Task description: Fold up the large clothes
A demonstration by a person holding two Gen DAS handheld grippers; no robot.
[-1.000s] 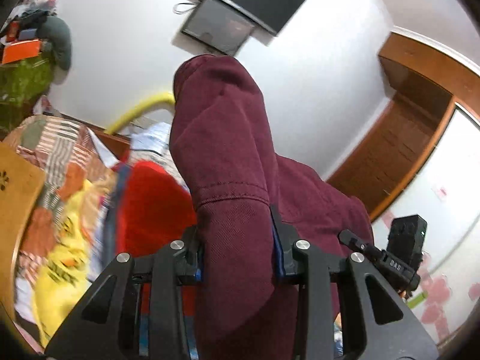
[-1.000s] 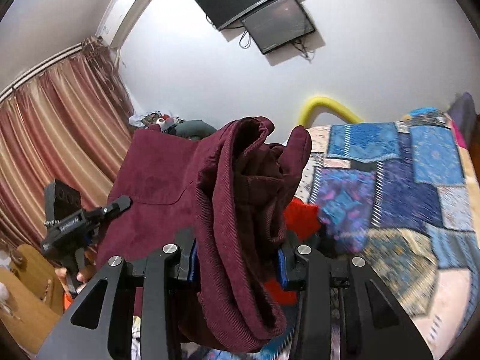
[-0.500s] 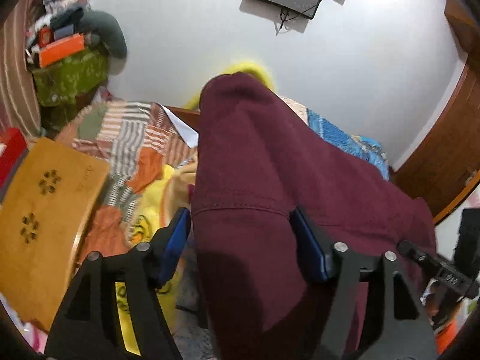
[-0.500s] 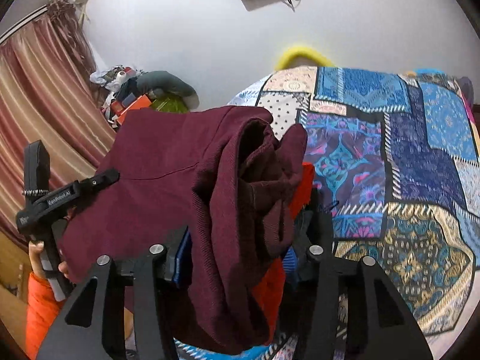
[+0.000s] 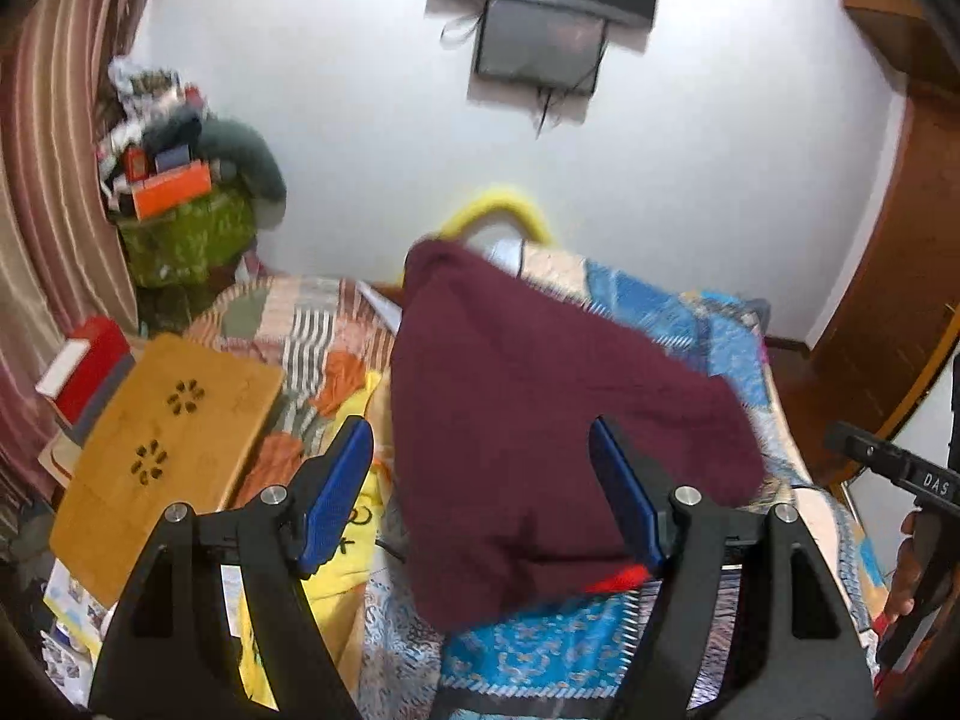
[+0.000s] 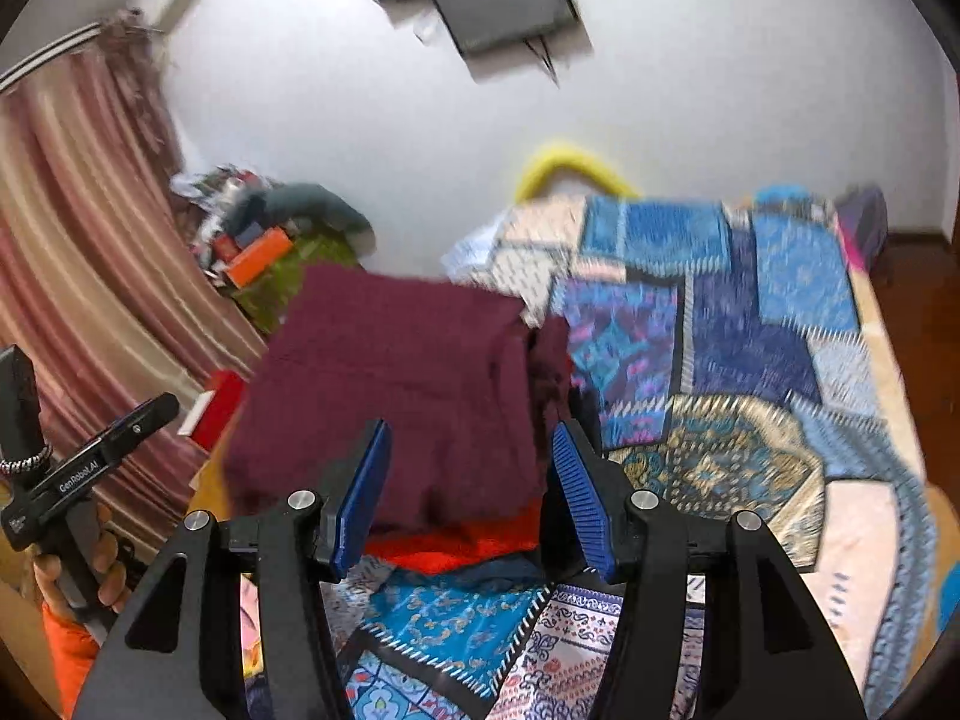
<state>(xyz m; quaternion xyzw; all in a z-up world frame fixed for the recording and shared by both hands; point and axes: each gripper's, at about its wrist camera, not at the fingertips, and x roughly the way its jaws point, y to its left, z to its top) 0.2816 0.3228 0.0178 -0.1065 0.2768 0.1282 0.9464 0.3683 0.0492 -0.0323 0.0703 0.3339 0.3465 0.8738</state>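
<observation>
Left gripper (image 5: 480, 492) stood with jaws spread wide, blue pads (image 5: 336, 495) clear of the cloth. Right gripper (image 6: 471, 492) likewise spread, nothing between its pads (image 6: 576, 495). Just beyond both, the maroon garment (image 5: 540, 420) was blurred above the patchwork bedspread (image 6: 750, 360); whether it touched the bed could not be told. A red cloth (image 6: 468, 540) lay under its near edge. Wooden lap table (image 5: 162, 450) sat to the left. Farther back: yellow tube (image 5: 498, 210), clutter pile (image 5: 180, 180), curtain (image 6: 72, 270), wall-mounted screen (image 5: 540, 48).
</observation>
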